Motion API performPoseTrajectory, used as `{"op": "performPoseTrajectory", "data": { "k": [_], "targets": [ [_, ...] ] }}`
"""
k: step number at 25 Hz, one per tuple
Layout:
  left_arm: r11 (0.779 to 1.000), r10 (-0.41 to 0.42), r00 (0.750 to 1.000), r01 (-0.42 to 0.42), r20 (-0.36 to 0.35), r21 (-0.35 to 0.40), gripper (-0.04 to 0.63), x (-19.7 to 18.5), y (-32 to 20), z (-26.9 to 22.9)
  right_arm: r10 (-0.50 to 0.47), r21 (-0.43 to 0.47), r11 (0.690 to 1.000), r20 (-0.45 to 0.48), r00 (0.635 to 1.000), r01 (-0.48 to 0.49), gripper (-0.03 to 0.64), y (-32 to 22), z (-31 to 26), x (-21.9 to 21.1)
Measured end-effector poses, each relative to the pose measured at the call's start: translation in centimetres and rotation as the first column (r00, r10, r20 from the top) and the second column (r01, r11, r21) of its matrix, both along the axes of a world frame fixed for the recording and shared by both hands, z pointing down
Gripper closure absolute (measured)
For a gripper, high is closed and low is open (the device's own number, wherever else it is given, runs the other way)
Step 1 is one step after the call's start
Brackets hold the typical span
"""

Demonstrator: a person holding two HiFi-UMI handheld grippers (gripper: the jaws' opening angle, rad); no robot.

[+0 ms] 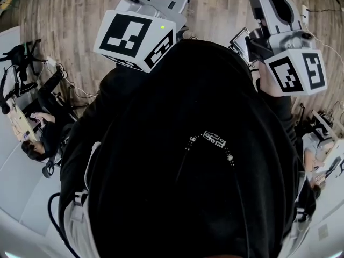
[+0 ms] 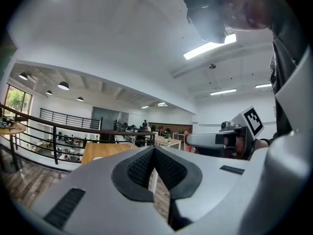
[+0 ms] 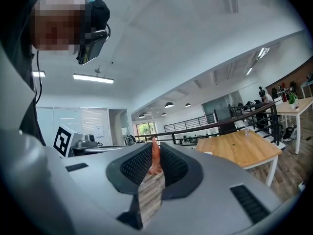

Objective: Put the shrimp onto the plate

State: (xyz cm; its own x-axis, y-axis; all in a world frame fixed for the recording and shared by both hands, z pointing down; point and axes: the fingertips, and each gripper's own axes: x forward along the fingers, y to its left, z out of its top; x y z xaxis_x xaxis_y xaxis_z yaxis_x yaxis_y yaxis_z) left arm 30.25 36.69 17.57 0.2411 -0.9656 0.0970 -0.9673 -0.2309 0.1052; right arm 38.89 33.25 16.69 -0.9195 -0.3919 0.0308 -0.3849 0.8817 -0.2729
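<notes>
Grips the shrimp [image 3: 155, 159] in the right gripper [image 3: 155, 151], pads pressed on its 2 sides, orange body upright with 1 end showing above the pads. Looks secure enough to carry, judging by how deep it sits in the ribbed rubber.

Has the left gripper [image 2: 154, 153] closed to a thin slit with nothing in it: free, but idle.

Holds both grippers up against the black top [image 1: 188, 160], left cube [image 1: 134, 39] and right cube [image 1: 298, 71] at chest level, noses pointing out over the room and not down at any work surface. Reads as a carry or a pause, not a placing move.

Shows no plate for certain in any view. Only a small white patch [image 3: 208, 153] on the wooden table [image 3: 239, 148] far off, too small to name. Puts the whole placing step as not yet done.

Calls next for tipping the right gripper down, finding the plate, lowering until the shrimp hangs just above it, then parting the jaws.

Risks a drop onto the floor [image 1: 70, 20] if the pads ease while this high and well apart from any table.
</notes>
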Motion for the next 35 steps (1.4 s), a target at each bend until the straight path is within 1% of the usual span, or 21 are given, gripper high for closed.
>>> {"op": "performPoseTrajectory", "data": {
  "k": [4, 9, 11, 14, 15, 17, 19, 21, 22, 24, 25, 28, 31, 33, 35],
  "targets": [
    [1.0, 0.003, 1.0, -0.003, 0.0, -0.007, 0.601, -1.4, -0.1, 0.5, -0.007, -0.015, 1.0, -0.022, 1.0, 0.007, 0.555, -0.2, 0.2, -1.7],
    [0.999, 0.031, 0.999, -0.032, -0.025, -0.007, 0.601, -2.7, -2.2, 1.0, 0.019, -0.026, 0.999, -0.036, 0.999, -0.02, 0.555, -1.4, 0.6, -2.7],
    [0.999, 0.041, 0.999, -0.041, -0.008, 0.008, 0.601, -3.3, -3.3, 0.7, 0.02, -0.02, 1.0, -0.052, 0.998, -0.021, 0.555, -1.8, 0.6, -3.6],
    [0.997, 0.06, 0.997, -0.062, 0.041, 0.044, 0.601, -4.2, -5.0, 0.1, 0.03, -0.021, 0.999, -0.062, 0.998, -0.032, 0.555, -3.0, 0.7, -5.0],
    [0.996, 0.075, 0.996, -0.077, 0.046, 0.045, 0.601, -4.4, -5.6, 0.1, 0.04, -0.021, 0.999, -0.063, 0.997, -0.041, 0.555, -3.6, 0.8, -5.4],
    [0.994, 0.103, 0.994, -0.104, 0.035, 0.039, 0.601, -5.2, -7.0, 0.3, 0.06, -0.023, 0.998, -0.064, 0.996, -0.061, 0.555, -5.1, 1.0, -6.3],
    [0.992, 0.12, 0.993, -0.12, 0.022, 0.038, 0.601, -6.4, -8.5, 0.4, 0.077, -0.03, 0.996, -0.069, 0.995, -0.079, 0.555, -6.6, 1.1, -7.4],
    [0.99, 0.133, 0.991, -0.134, 0.026, 0.046, 0.601, -7.8, -9.9, 0.1, 0.092, -0.026, 0.995, -0.077, 0.993, -0.094, 0.555, -8.1, 0.8, -8.7],
    [0.988, 0.141, 0.989, -0.143, 0.042, 0.056, 0.601, -8.4, -10.5, -0.3, 0.101, -0.026, 0.994, -0.077, 0.992, -0.103, 0.555, -8.7, 0.7, -9.4],
    [0.983, 0.16, 0.982, -0.168, 0.097, 0.076, 0.601, -9.4, -11.2, -0.9, 0.119, -0.032, 0.992, -0.082, 0.99, -0.122, 0.555, -9.7, 0.5, -10.7],
    [0.981, 0.172, 0.979, -0.181, 0.114, 0.075, 0.601, -10.0, -11.5, -1.0, 0.127, -0.036, 0.991, -0.087, 0.988, -0.131, 0.555, -10.1, 0.4, -11.4],
    [0.978, 0.195, 0.976, -0.2, 0.093, 0.051, 0.601, -12.4, -12.6, -0.7, 0.14, -0.047, 0.988, -0.085, 0.986, -0.145, 0.555, -11.6, -0.2, -13.9],
    [0.98, 0.184, 0.978, -0.19, 0.095, 0.062, 0.601, -15.5, -14.0, -0.6, 0.152, -0.027, 0.988, -0.085, 0.985, -0.155, 0.555, -13.4, -1.0, -16.2],
    [0.982, 0.172, 0.981, -0.177, 0.093, 0.059, 0.601, -17.3, -14.8, -0.2, 0.171, 0.004, 0.985, -0.113, 0.979, -0.172, 0.555, -14.4, -0.4, -17.1],
    [0.986, 0.159, 0.984, -0.163, 0.084, 0.045, 0.601, -18.9, -15.6, 0.3, 0.165, -0.007, 0.986, -0.117, 0.979, -0.167, 0.555, -15.3, 0.3, -18.1]
  ]
}}
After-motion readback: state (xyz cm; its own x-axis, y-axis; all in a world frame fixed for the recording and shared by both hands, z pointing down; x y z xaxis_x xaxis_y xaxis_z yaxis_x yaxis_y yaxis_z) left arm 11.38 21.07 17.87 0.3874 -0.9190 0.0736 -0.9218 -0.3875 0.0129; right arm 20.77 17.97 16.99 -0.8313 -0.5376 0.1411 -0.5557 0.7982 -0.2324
